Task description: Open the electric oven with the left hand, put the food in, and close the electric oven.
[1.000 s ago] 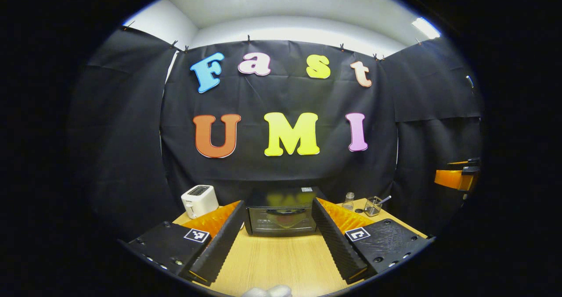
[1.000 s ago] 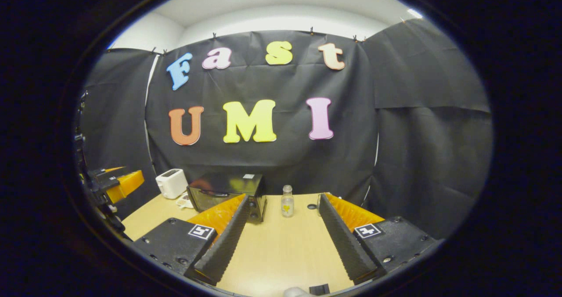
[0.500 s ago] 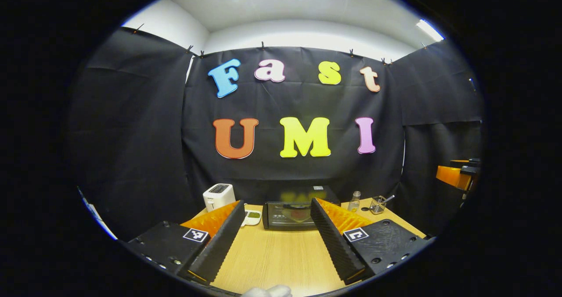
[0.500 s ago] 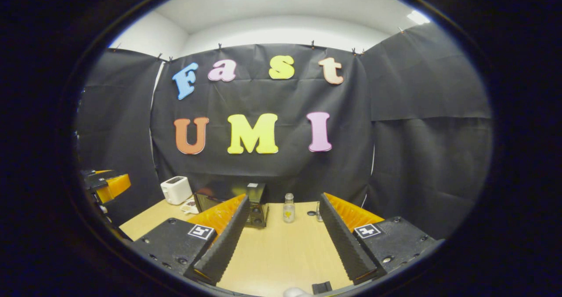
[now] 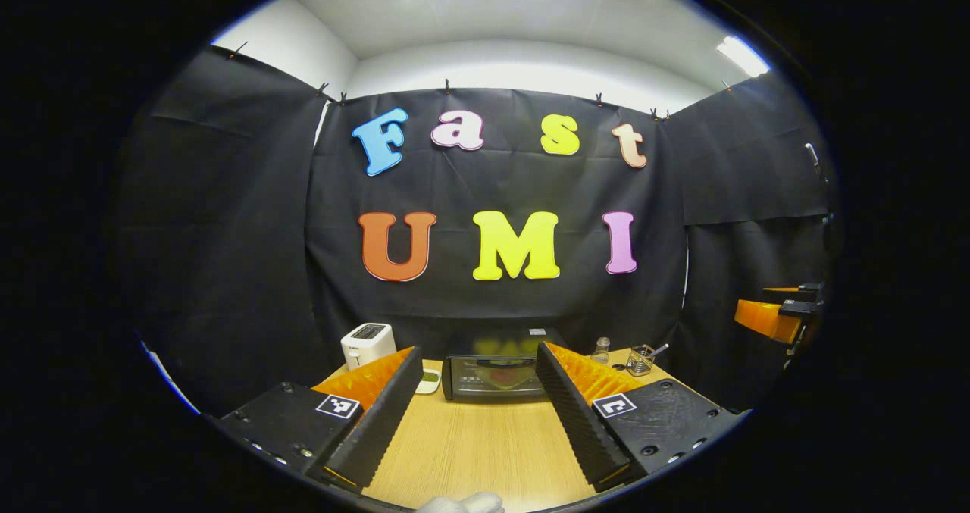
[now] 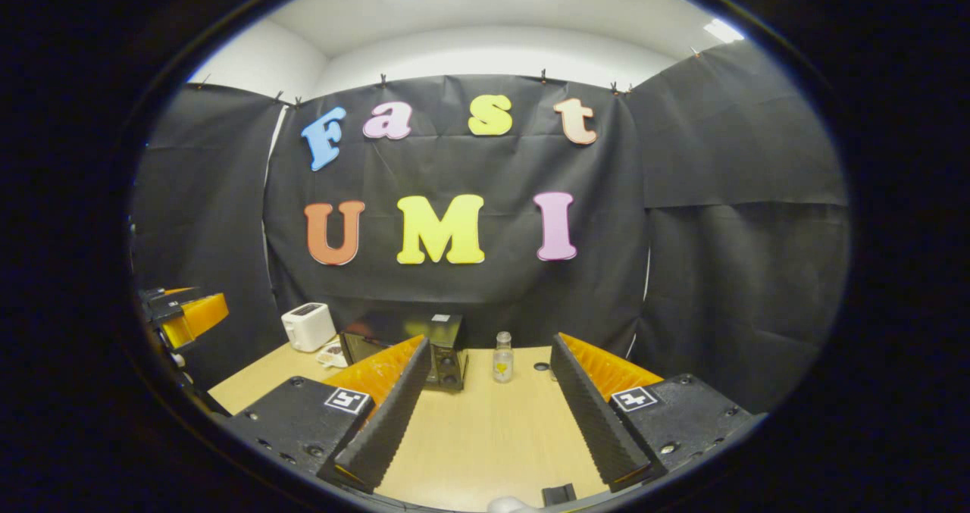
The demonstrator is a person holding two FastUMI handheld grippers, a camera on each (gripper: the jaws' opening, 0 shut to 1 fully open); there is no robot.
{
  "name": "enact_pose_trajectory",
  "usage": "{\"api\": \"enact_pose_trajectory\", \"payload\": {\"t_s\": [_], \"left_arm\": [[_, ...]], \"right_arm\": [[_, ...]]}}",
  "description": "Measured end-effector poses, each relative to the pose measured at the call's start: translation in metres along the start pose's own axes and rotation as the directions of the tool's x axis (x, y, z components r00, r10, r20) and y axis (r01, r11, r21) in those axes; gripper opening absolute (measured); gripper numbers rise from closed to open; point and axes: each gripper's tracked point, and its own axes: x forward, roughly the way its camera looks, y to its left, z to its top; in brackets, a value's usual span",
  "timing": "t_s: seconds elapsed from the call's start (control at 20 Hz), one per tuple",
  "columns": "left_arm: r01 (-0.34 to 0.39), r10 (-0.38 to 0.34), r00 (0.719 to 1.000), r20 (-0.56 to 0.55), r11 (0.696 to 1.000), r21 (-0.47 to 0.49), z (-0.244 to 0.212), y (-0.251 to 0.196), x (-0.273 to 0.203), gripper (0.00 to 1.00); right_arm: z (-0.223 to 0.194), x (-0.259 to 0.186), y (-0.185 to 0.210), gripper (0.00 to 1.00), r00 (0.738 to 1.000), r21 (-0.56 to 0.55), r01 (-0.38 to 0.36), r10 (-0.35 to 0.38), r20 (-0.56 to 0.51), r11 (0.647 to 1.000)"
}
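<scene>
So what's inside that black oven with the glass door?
Through the closed black oven's glass door, something reddish shows dimly on a rack. What it is cannot be told; glare and the left gripper's fingers cover the sides.

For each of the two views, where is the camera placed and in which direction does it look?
Left gripper view: rides on the left gripper, low over the wooden table, facing the electric oven door straight on; its two open fingers show at the bottom, with the right gripper far off at the edge.
Right gripper view: rides on the right gripper, facing a small glass bottle, with the oven off to one side; its own open fingers show.
Shared: table, oven, white toaster, bottle.
</scene>
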Motion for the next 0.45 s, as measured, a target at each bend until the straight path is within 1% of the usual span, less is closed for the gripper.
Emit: {"api": "enact_pose_trajectory", "payload": {"t_s": [0.05,0.1,0.15,0.4,0.45], "left_arm": [[-0.004,0.004,1.0,0.002,1.0,-0.003,0.001,0.0011,-0.0001,0.96],[-0.004,0.004,1.0,0.003,1.0,-0.004,0.0021,0.002,0.0003,0.96],[-0.004,0.004,1.0,0.004,1.0,-0.005,0.0021,0.0032,-0.0011,0.96],[-0.002,0.002,1.0,0.0,1.0,0.001,0.0005,0.003,-0.0041,0.96],[-0.002,0.002,1.0,0.001,1.0,0.002,0.0007,0.0029,-0.005,0.87]], "right_arm": [[0.0006,-0.0002,0.0006,0.96,1.0,-0.002,0.0,0.0,0.005,1.0],[0.0012,-0.0002,0.0006,1.0,1.0,-0.006,0.001,-0.001,0.007,1.0],[0.0006,-0.0005,0.0017,0.96,1.0,-0.006,-0.002,0.002,0.005,1.0],[0.0001,-0.0041,0.0031,0.96,1.0,-0.006,-0.002,0.002,0.001,1.0],[-0.0003,-0.0054,0.004,0.96,1.0,-0.008,-0.002,0.002,0.0,1.0]]}}
